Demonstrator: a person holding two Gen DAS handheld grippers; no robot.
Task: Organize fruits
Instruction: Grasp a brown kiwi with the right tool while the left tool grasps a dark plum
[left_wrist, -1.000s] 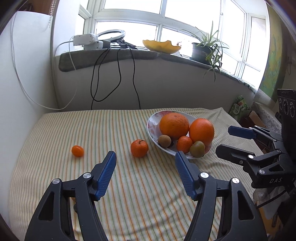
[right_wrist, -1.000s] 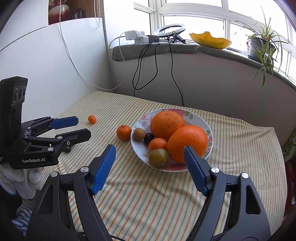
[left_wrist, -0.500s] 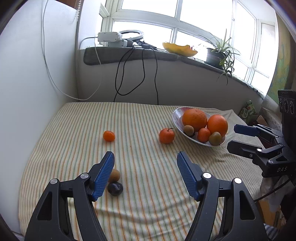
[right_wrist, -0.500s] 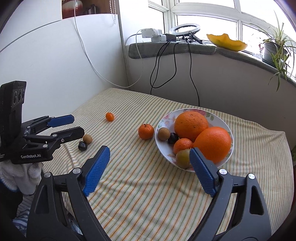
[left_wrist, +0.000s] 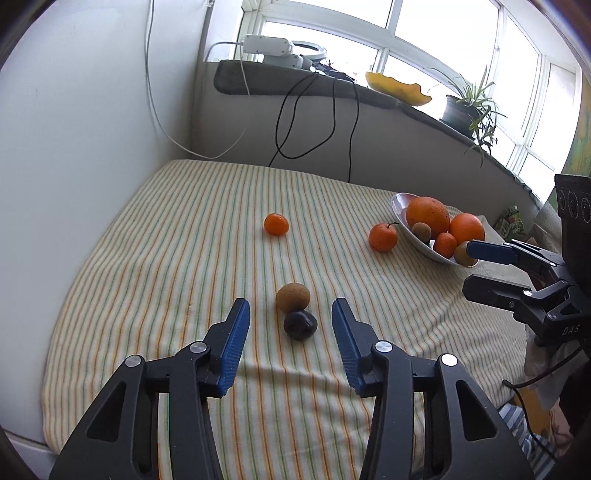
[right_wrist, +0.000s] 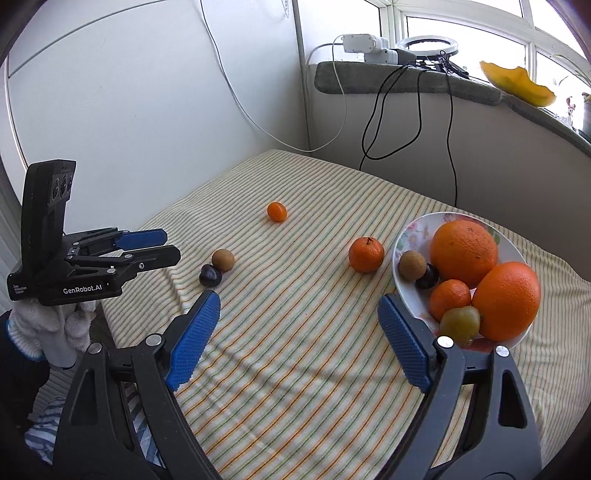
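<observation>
Dark plum (left_wrist: 300, 325) and brown kiwi (left_wrist: 292, 296) lie touching each other on the striped cloth (left_wrist: 184, 258) of the bench, directly ahead of the left tool (left_wrist: 290, 321), whose blue pads (left_wrist: 236, 332) flank the pair on either side without touching either fruit. The jaws of the left tool are closing at this moment, with the plum nearest the gap and the kiwi just beyond it; nothing is gripped yet. The two fruits line up roughly along the tool's pointing direction, plum in front and kiwi behind, so a closing grip is likely to meet the plum first. In the right wrist view the same pair sits near the left edge of the cloth, close below the left tool and well apart from the right tool (right_wrist: 299, 328), which is spread wide and holds nothing. The left hand is therefore judged the nearer and the natural one for this pick. The plate (right_wrist: 402, 251), already carrying two large oranges (right_wrist: 463, 251) and several smaller fruits, stands to the right, close to the right tool. A mandarin (right_wrist: 366, 254) rests just beside the plate's rim, and a smaller orange fruit (right_wrist: 277, 211) lies farther back on the cloth, both still loose.
</observation>
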